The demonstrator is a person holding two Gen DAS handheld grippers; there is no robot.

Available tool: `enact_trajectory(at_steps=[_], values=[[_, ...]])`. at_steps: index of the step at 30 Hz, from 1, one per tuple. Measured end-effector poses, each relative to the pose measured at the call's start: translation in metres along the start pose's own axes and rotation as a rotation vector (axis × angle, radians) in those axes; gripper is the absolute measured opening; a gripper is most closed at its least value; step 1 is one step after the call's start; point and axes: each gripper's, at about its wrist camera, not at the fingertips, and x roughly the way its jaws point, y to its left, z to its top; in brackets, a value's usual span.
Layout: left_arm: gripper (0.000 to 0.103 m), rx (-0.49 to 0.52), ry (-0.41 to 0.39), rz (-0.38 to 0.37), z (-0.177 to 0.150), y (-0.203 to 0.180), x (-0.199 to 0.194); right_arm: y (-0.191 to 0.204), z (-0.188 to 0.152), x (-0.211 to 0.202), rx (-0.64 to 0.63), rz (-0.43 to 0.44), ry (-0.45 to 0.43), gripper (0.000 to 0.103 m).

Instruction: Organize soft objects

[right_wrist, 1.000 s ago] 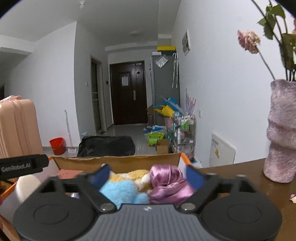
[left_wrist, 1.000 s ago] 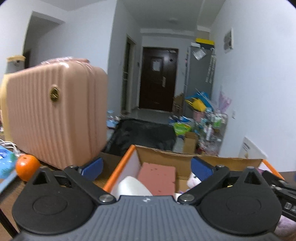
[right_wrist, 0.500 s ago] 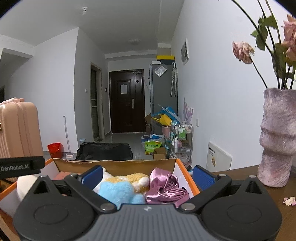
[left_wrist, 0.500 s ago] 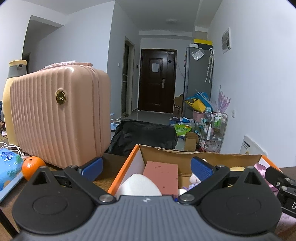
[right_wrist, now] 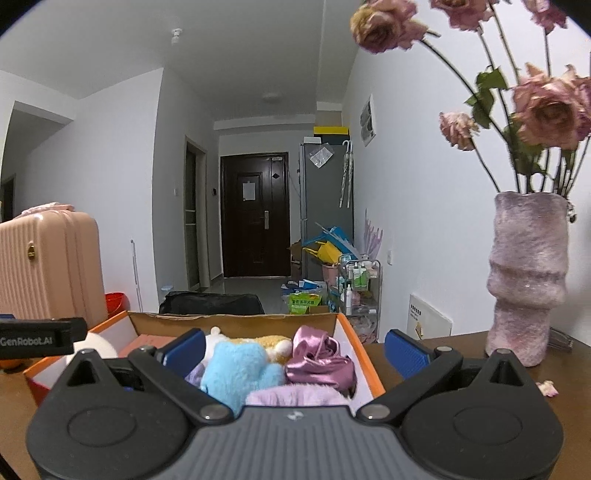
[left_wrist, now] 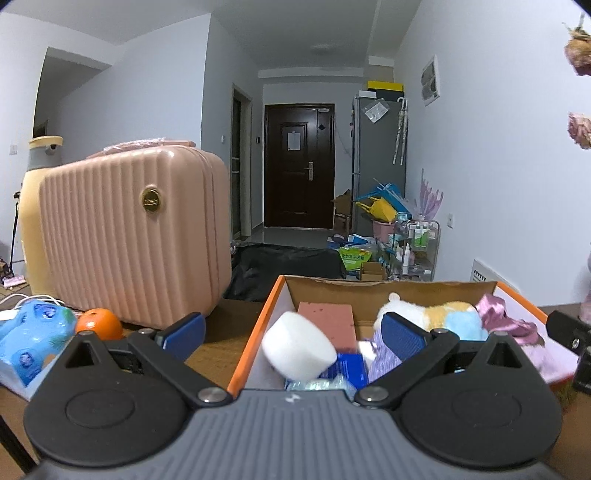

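My brown wooden table point(left_wrist: 218, 347) carries the orange box point(left_wrist: 255, 332); left of it sit suitcase point(left_wrist: 136, 236), orange point(left_wrist: 98, 325) and tissue pack point(left_wrist: 29, 339); right of it, vase point(right_wrist: 526, 280).

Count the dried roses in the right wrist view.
5 at least: one top centre, one by the wall, one large at right, two along the top edge; more may be cropped.

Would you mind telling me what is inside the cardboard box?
In the box: white sponge, brick-red block, plush toy, purple satin cloth. Whatever lies beneath them is covered.
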Motion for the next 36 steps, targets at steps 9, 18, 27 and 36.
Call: enact_trajectory(at_steps=[9,18,27,36], values=[[0.103,0.018,0.005,-0.014,-0.015,0.011,-0.054,-0.008,-0.009,-0.060,0.009,0.000,-0.003,0.103],[0.103,0.016,0.014,-0.017,-0.031,0.024,-0.109,-0.011,-0.020,-0.119,0.008,-0.001,0.008,0.103],[0.103,0.036,0.009,-0.039,-0.044,0.030,-0.166,-0.010,-0.028,-0.178,-0.002,0.003,0.025,0.103],[0.103,0.047,0.001,-0.100,-0.057,0.039,-0.251,-0.004,-0.034,-0.251,-0.001,-0.002,0.073,0.103]])
